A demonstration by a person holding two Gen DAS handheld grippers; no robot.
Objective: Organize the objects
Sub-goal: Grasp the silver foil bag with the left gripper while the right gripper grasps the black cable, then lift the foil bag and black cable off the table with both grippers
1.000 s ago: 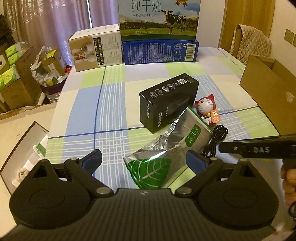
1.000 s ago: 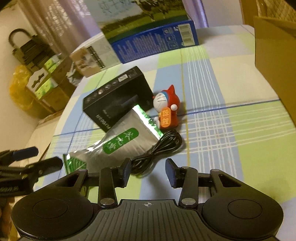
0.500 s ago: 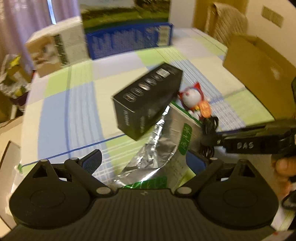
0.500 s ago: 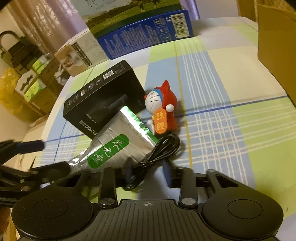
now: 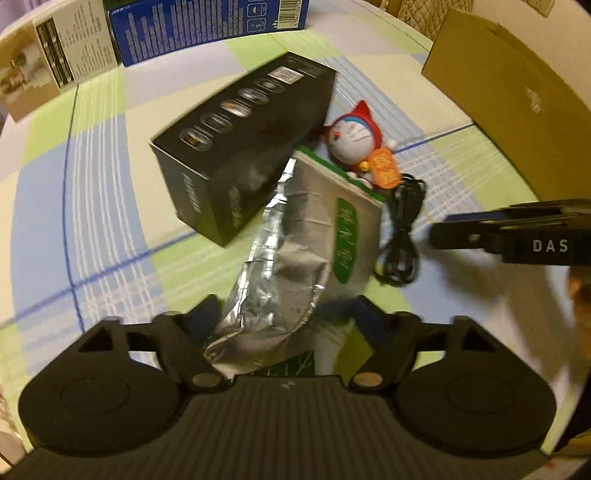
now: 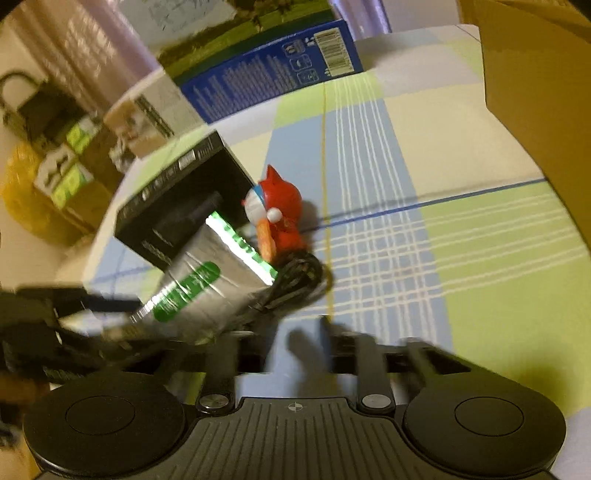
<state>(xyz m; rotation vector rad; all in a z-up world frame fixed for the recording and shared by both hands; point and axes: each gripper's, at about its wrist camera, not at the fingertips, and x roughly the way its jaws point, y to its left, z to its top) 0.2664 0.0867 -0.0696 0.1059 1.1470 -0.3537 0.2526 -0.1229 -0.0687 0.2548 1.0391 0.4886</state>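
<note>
Both left claw (image 5: 286, 314) fingers flank the foil pouch (image 5: 295, 258).

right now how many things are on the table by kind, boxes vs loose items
boxes: 4 (black box, blue milk carton, white product box, brown cardboard box)
foil pouches: 1
toy figures: 1
cables: 1
total: 7
</note>
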